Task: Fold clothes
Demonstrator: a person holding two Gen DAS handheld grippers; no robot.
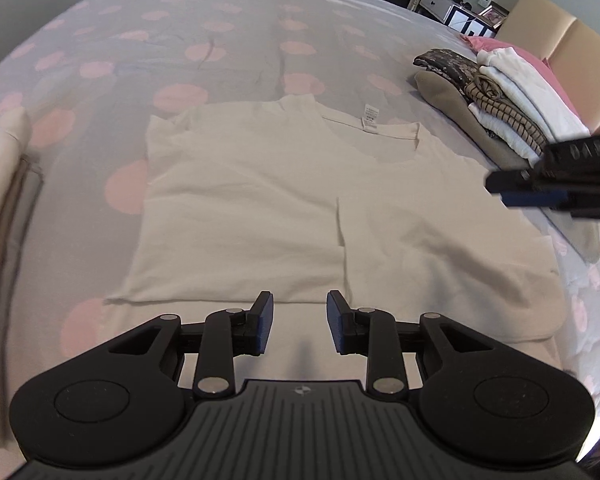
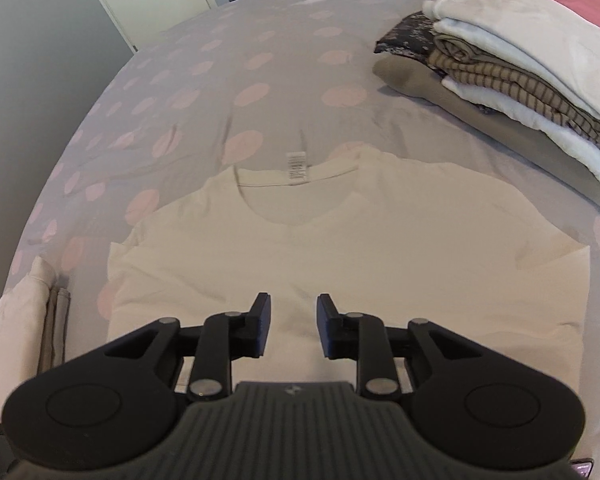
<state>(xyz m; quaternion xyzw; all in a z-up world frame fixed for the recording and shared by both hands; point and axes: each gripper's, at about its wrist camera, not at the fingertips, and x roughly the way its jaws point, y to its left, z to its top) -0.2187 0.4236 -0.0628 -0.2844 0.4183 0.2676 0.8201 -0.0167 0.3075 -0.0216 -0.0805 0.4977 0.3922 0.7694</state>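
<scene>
A cream cotton T-shirt [image 1: 260, 200] lies flat on the grey bed with pink dots [image 1: 140, 40], collar far. The left tongs [image 1: 300, 322] hang spread at its near hem; the right tongs [image 2: 293, 326], spread and empty, hang above its body.

Both wrist cameras looked steeply down, close over the bed [image 1: 220, 40]. Each showed the cream T-shirt [image 1: 260, 208] and folded pile [image 2: 520, 68].

The polka-dot bedspread [image 2: 220, 92] lies bare beyond the cream T-shirt's [image 2: 340, 248] collar and to its left, open for passing. A stack of folded clothes [image 2: 520, 72] blocks the far right; folded cloth [image 2: 24, 320] crowds the left edge.
</scene>
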